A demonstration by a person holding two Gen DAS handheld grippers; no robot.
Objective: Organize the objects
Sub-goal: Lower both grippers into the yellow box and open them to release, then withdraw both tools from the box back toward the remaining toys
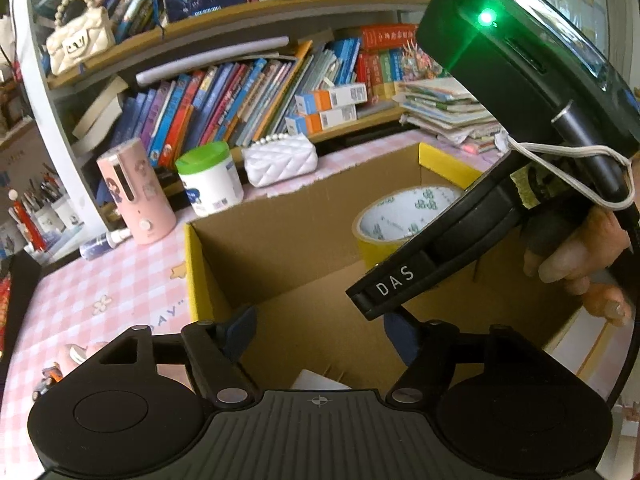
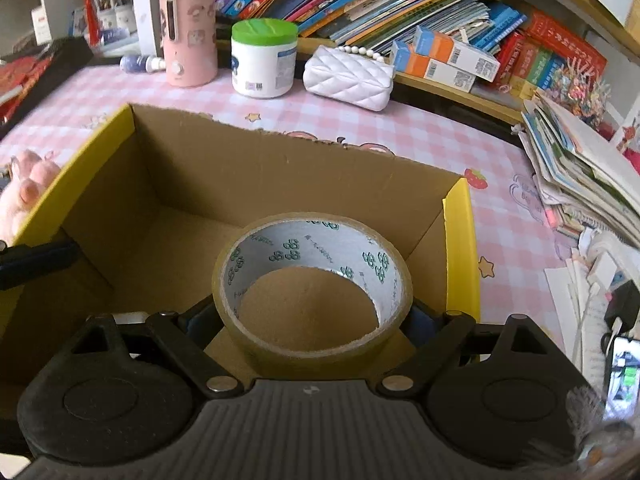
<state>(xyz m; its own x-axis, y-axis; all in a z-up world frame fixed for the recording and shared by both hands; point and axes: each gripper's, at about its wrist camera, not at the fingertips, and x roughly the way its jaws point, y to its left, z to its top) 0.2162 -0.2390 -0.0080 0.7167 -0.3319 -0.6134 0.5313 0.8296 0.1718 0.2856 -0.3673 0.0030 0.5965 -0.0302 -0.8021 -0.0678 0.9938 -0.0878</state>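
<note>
Between the two blue pads of the right gripper (image 2: 314, 320) sits the roll of tape (image 2: 314, 288), its outer band pressed on both sides by the jaws, which are closed onto it. The roll is tilted so its printed white core faces up and forward, and it hangs over the inside of the cardboard box (image 2: 280, 172), above the brown floor and nearer the right-hand wall with its yellow edge. Ahead of the jaws, past the torn far rim of the box, the pink checked tablecloth (image 2: 436, 148) carries a white quilted purse (image 2: 348, 78), a white jar with a green lid (image 2: 264, 58) and a pink cylinder (image 2: 188, 28), all standing well apart from the box. Behind them, bookshelves (image 2: 400, 4) fill the background.

From the left wrist view, the left gripper (image 1: 320, 340) is held over the near side of the same box (image 1: 280, 232), its blue fingers (image 1: 240, 332) spread wide with nothing between them. Beyond and to the right of those jaws the tape roll (image 1: 400, 216) shows in the box, partly hidden by the black body of the right gripper (image 1: 400, 280), which the person's hand (image 1: 584, 264) holds.
</note>
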